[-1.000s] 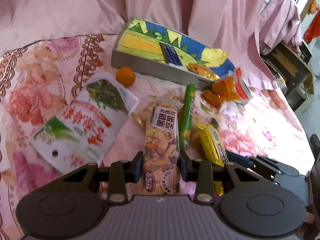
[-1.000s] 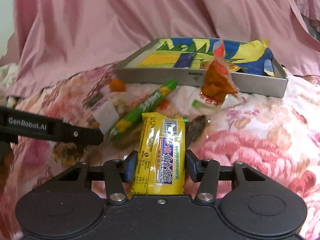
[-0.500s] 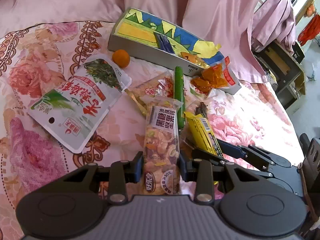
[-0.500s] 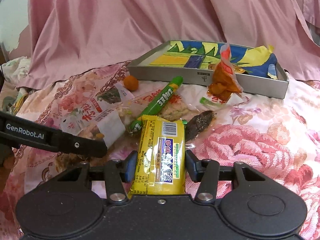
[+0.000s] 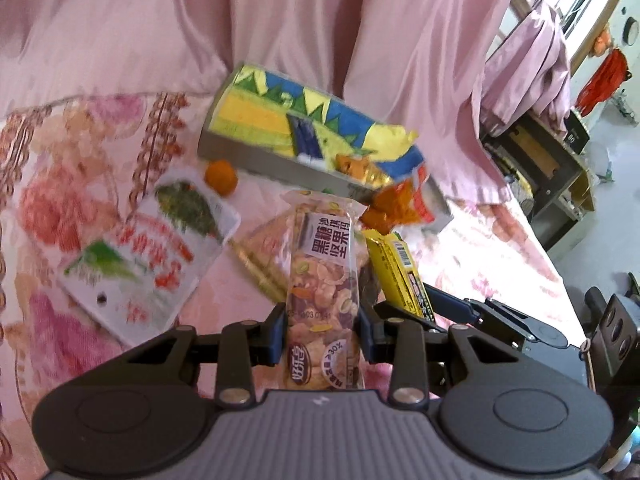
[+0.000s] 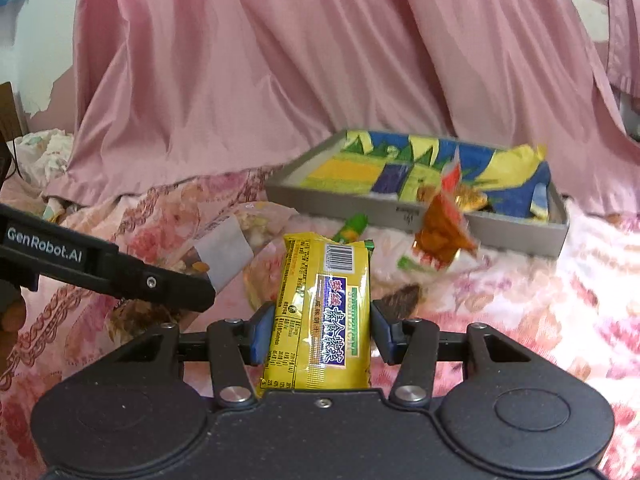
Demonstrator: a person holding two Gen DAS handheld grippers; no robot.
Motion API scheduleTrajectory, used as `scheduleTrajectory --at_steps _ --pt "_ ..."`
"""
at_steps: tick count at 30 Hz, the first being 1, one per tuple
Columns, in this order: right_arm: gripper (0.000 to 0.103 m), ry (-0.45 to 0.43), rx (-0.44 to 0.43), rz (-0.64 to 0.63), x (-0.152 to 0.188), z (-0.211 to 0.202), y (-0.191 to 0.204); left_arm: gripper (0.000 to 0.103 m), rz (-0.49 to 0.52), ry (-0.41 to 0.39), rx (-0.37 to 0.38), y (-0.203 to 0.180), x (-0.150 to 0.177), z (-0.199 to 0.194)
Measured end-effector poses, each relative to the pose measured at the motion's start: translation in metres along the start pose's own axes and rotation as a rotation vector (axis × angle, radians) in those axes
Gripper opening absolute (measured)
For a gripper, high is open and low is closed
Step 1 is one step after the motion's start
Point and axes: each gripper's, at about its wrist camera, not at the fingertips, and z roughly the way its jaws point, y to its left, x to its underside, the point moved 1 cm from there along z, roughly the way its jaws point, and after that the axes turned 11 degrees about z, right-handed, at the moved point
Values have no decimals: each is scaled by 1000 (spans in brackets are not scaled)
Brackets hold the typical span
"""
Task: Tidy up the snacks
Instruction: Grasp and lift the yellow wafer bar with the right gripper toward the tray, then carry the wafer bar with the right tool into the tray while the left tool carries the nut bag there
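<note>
The left gripper [image 5: 323, 328] is pinched on a clear nut packet [image 5: 323, 280], which is held above the floral bedspread [image 5: 60, 216]. The right gripper [image 6: 318, 332] is clamped on a yellow snack packet [image 6: 324, 304]. Close ahead, a green stick [image 6: 352, 228], an orange pouch [image 6: 442, 232] and a white pouch [image 5: 148, 248] are strewn. Beyond them, a grey tray [image 6: 400, 212] is seen at the pink drape [image 6: 280, 80], a small gold-orange packet and a colourful liner inside it; bare bedspread lies right.
</note>
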Motion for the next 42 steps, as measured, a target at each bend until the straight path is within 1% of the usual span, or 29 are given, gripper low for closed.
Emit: scheduleTrajectory --at_steps 3,6,11,15,20,24,26,31,37,42 --pt "52 -30 0 -15 -11 2 -4 39 10 -30 -8 1 -13 0" --pt "52 -79 -6 -24 -27 5 -10 39 16 -55 -21 5 -30 4" --pt "52 -140 -36 -4 -58 11 -19 39 64 -142 -33 7 -64 8" --pt "52 -207 -34 -63 -86 15 -19 39 78 -192 -35 11 -89 19" --pt "52 -229 -45 -13 -125 32 -31 39 85 -213 -63 22 -116 41" --pt "52 -243 -20 -3 -149 53 -42 39 87 -234 -104 33 -138 67" --pt "52 -240 -7 -5 -157 67 -48 39 84 -235 -123 39 -147 81" --pt "52 -194 21 8 -167 101 -62 39 49 -213 -152 50 -158 116" --pt "52 -108 57 55 -163 139 -82 39 28 -160 -156 54 -158 145" --pt "52 -46 82 113 -155 156 -97 39 45 -117 -154 53 -153 160"
